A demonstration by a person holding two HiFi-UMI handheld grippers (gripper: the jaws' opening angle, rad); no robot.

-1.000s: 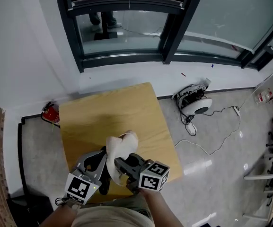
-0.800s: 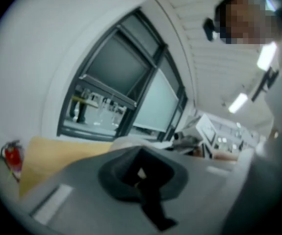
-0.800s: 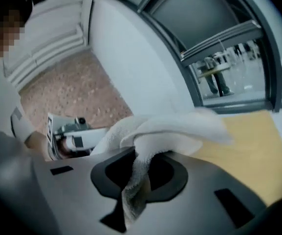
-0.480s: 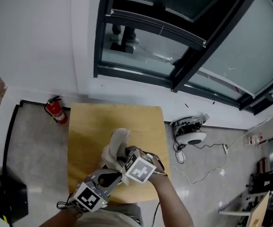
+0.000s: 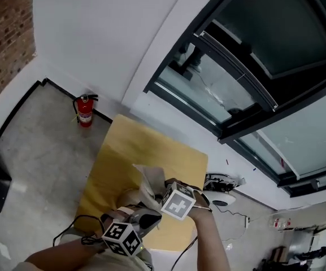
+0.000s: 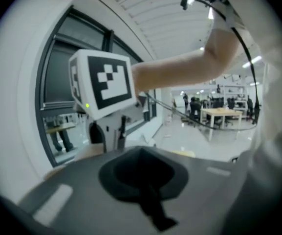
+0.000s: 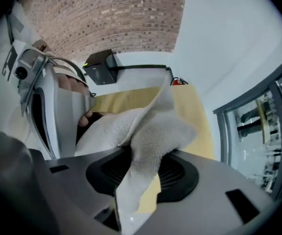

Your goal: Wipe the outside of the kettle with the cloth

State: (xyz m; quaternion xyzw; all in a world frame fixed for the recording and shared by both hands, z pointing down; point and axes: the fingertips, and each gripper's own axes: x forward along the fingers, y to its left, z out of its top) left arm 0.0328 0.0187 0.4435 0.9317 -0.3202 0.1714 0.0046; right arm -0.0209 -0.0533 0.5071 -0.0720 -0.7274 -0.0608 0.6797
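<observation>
At the table's near edge, left gripper (image 6: 148, 190): fingers closed on a dark strip (image 6: 153, 207), probably the kettle's handle.
Right gripper (image 7: 131, 185): fingers pinched the cloth (image 7: 155, 131).
Kettle: between the grippers above the table (image 5: 123, 145), hidden under cloth.
Progress: wiping apparently underway; share cleaned unreadable.

A yellow bench (image 5: 126, 151) is sitting in the lower middle of the frame on a grey floor. At its near edge two tools are crowding together: the left tool (image 5: 147, 218) at bottom centre, the right tool (image 5: 161, 192) just above it, with a pale cloth (image 5: 148, 178) bunching against it. A red fire extinguisher (image 5: 84, 110) is standing at centre left.
</observation>
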